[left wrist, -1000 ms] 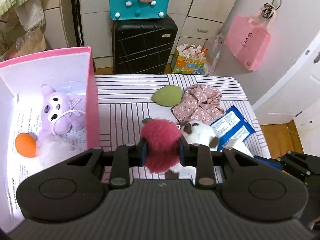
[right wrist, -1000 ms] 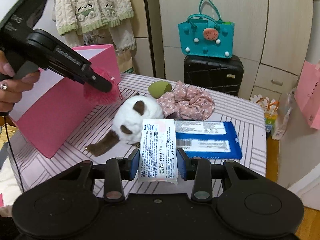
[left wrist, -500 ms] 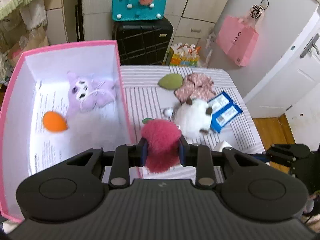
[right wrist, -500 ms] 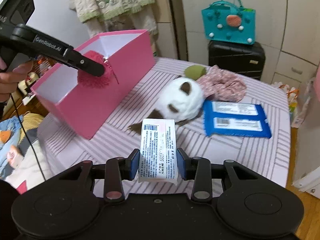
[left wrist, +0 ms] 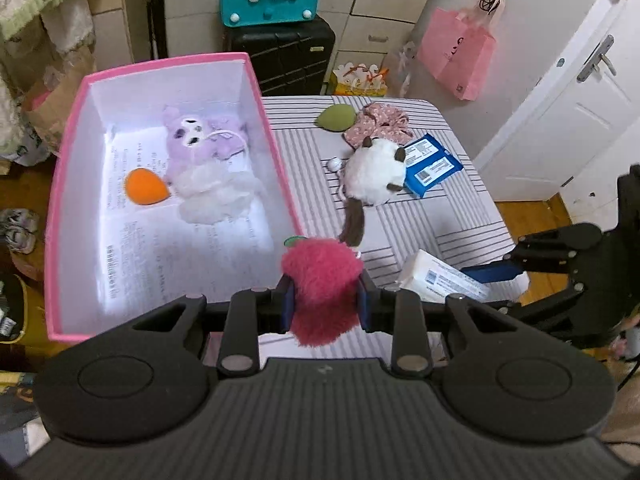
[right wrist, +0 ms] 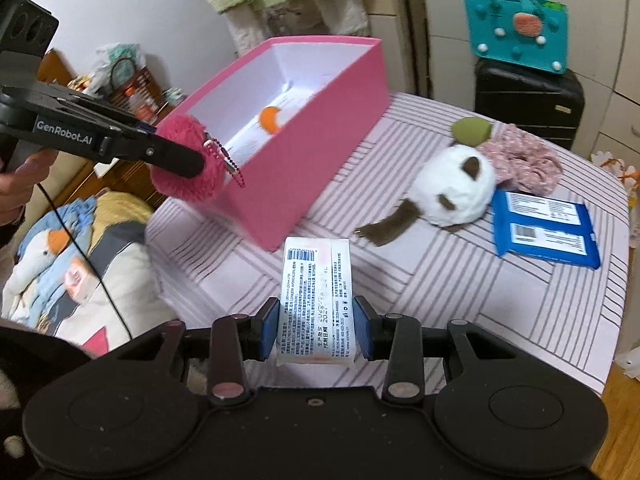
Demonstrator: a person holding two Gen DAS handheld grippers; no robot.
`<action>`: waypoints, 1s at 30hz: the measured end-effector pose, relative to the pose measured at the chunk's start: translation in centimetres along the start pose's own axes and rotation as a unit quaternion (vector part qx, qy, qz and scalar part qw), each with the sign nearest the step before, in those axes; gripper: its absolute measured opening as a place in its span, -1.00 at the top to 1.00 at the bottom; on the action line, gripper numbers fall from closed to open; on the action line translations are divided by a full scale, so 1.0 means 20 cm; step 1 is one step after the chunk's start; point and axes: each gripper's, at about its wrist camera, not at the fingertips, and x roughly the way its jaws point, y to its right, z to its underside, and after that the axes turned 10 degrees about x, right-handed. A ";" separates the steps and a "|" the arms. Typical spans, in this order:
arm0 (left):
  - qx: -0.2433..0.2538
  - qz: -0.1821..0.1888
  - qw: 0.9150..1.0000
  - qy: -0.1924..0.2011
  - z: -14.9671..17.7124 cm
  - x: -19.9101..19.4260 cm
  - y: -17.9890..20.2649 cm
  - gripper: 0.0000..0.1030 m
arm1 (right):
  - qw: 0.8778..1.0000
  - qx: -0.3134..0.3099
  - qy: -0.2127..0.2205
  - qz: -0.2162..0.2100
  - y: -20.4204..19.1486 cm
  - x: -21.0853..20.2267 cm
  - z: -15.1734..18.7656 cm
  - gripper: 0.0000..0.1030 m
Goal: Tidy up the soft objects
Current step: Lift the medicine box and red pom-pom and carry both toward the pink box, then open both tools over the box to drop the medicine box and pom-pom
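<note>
Pompom transfer to box, 2 tongs loaded.
Left tongs (left wrist: 324,304) are clamped on the pompom (left wrist: 322,282), held at the box (left wrist: 172,62) near corner; carry it inward past the rim before release. Right tongs (right wrist: 316,330) are clamped on the tissue pack (right wrist: 316,300) above the table (right wrist: 460,280).

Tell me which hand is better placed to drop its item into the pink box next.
Left. Its tongs grip the red pompom right at the pink box's near rim. The right tongs hold a white packet out over the table, apart from the box.
</note>
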 end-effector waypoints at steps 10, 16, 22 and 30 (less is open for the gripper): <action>-0.008 -0.028 0.999 -0.019 0.19 -0.14 -0.06 0.44 | 0.996 0.000 -0.058 -0.068 -0.18 -0.01 -0.02 0.15; -0.016 -0.050 0.999 0.013 0.23 -0.22 -0.14 0.44 | 0.995 -0.035 -0.027 -0.088 -0.32 -0.05 -0.08 0.15; -0.021 -0.057 0.998 0.032 0.18 -0.21 -0.28 0.44 | 0.994 -0.071 0.019 -0.083 -0.35 -0.02 -0.23 0.15; -0.039 -0.044 0.998 0.031 0.01 -0.01 -0.51 0.43 | 0.993 -0.082 0.045 -0.072 -0.29 0.12 -0.54 0.15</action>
